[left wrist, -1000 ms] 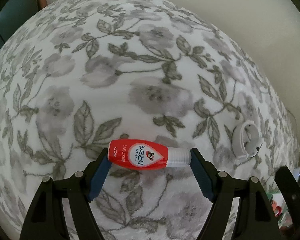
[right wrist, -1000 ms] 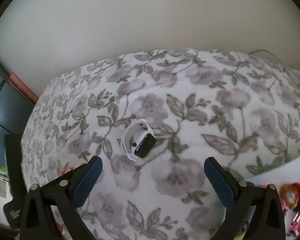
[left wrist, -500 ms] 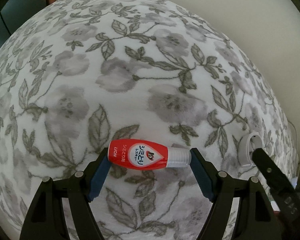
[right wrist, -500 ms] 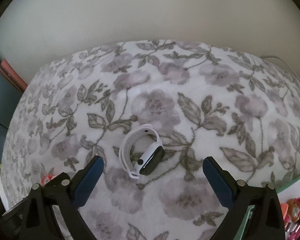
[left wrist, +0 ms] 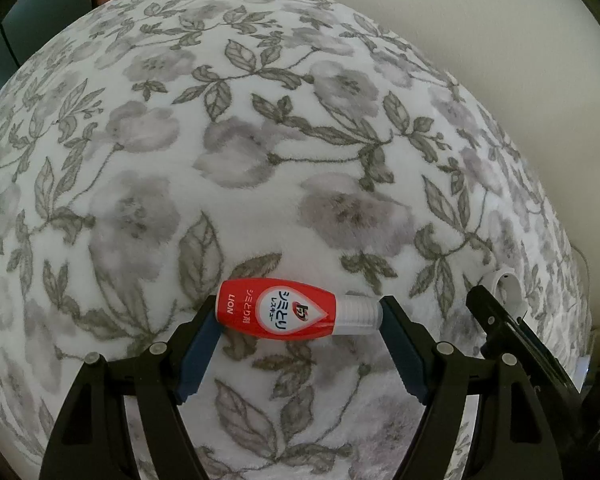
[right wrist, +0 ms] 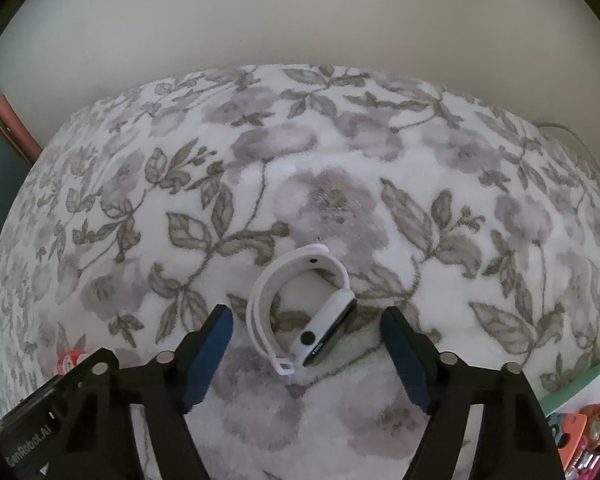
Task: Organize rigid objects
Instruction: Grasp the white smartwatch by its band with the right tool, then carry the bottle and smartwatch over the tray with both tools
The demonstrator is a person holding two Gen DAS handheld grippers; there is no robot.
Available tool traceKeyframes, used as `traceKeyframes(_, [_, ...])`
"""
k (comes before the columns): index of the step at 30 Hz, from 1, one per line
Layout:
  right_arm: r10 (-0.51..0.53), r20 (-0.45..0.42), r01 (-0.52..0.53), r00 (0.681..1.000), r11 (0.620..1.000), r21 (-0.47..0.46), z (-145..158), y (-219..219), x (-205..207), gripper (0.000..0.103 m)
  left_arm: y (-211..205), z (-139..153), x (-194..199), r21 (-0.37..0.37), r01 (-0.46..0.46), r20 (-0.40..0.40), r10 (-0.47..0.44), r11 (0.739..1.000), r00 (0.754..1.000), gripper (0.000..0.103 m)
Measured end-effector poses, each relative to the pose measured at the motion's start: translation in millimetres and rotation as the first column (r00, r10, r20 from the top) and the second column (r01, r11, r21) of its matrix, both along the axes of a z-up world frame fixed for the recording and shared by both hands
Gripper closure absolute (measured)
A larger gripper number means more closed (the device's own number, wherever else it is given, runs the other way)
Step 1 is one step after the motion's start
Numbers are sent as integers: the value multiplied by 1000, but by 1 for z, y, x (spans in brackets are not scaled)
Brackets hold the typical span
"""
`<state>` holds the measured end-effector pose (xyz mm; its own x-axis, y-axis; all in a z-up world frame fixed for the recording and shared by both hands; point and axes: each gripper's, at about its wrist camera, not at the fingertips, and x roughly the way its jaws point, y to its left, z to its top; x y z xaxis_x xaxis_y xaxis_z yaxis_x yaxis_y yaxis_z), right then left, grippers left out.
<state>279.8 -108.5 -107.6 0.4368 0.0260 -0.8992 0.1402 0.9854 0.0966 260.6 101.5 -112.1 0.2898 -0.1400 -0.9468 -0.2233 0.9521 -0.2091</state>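
Observation:
My left gripper (left wrist: 298,314) is shut on a small red bottle (left wrist: 276,308) with a clear cap, held crosswise by its two ends above the flowered blanket (left wrist: 260,140). In the right wrist view a white smartwatch (right wrist: 304,312) with a dark face lies on the blanket (right wrist: 340,200). My right gripper (right wrist: 306,334) hangs over the watch with its jaws closing; the watch sits between the blue pads (right wrist: 212,344), which stand apart from it. In the left wrist view the watch strap (left wrist: 506,286) peeks out at the right, behind the right gripper's black frame (left wrist: 512,340).
A pale wall (right wrist: 300,20) rises behind the bed. A dark panel and a reddish edge (right wrist: 8,120) stand at the left. Colourful small items (right wrist: 588,432) lie past the blanket's edge at the lower right. The red bottle's end (right wrist: 70,362) shows at the lower left.
The right gripper has come down over the watch and its jaws have narrowed around it. The left gripper holds the bottle as before, and the right gripper's frame has entered its view.

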Motion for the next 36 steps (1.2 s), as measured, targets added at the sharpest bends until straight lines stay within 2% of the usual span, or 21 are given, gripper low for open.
traceKeyframes(3, [-6, -3, 6, 1000, 1000, -7, 0, 1, 0, 38, -1, 0, 0, 1, -4, 1, 4, 1000, 1000, 24])
traceKeyframes(10, [11, -28, -13, 1000, 998, -66, -2, 7, 0, 42, -5, 1, -3, 1, -17, 1, 17, 1000, 1000, 24])
traceKeyframes(12, [15, -31, -17, 999, 997, -70, -1, 9, -1, 48, -7, 1, -3, 2, -19, 2, 19, 1000, 1000, 24])
traceKeyframes(27, [28, -31, -31, 999, 995, -95, 5, 9, -11, 49, -7, 2, -5, -14, -37, 3, 37, 999, 999, 24])
traceKeyframes(36, [24, 1, -24, 1000, 996, -89, 15, 2, -21, 49, -8, 13, -4, -20, -42, 28, 42, 999, 999, 24])
